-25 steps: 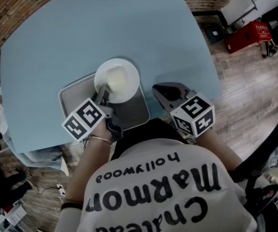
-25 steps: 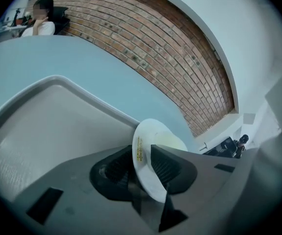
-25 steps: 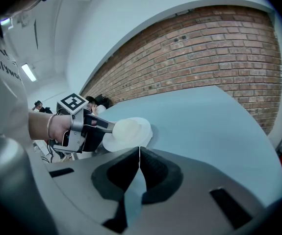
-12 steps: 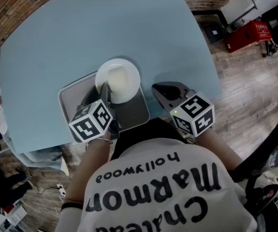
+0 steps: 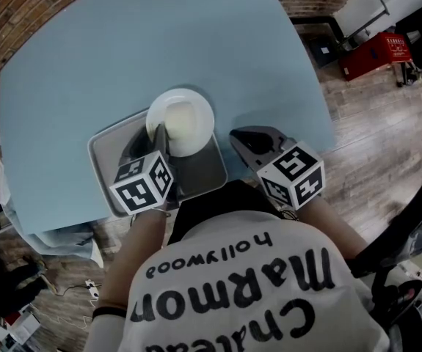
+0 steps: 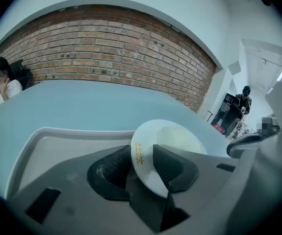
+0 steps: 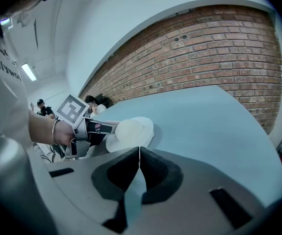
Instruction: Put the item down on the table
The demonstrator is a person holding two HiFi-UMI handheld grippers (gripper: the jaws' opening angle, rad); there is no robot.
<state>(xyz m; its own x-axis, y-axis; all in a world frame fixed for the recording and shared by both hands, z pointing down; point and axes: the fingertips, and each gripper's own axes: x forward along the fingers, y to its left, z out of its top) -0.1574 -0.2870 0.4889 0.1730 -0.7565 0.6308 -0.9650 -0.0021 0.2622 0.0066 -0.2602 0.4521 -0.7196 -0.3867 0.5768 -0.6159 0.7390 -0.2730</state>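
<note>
White plate sits in the middle of the head view, its rim grasped between the jaws of the left hand-held gripper. It lies partly over the grey tray on the pale blue worktop. Right hand-held gripper, at centre right, is clenched on nothing.

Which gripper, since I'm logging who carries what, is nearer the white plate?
Left. The left gripper grips the plate by its rim over the tray; the right gripper hangs shut and empty off to the plate's right.
</note>
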